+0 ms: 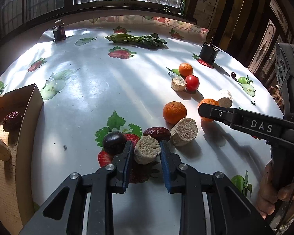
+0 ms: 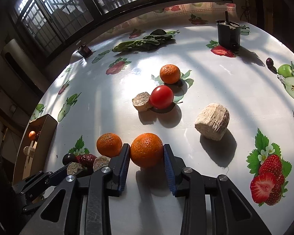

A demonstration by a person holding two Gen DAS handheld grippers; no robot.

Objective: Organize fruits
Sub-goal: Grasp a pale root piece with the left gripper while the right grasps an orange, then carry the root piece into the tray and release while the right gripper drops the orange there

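Worktop [image 2: 215, 82] under a fruit-print cloth carries everything. Cardboard box [image 1: 32, 105] at its left edge holds a small orange, a date and a beige chunk. Right claw [image 2: 147, 154] is clenched on an orange [image 2: 146, 149]. Left claw [image 1: 146, 150] has both pads touching a beige porous chunk [image 1: 147, 151], dark plum [image 1: 114, 142] just beside.
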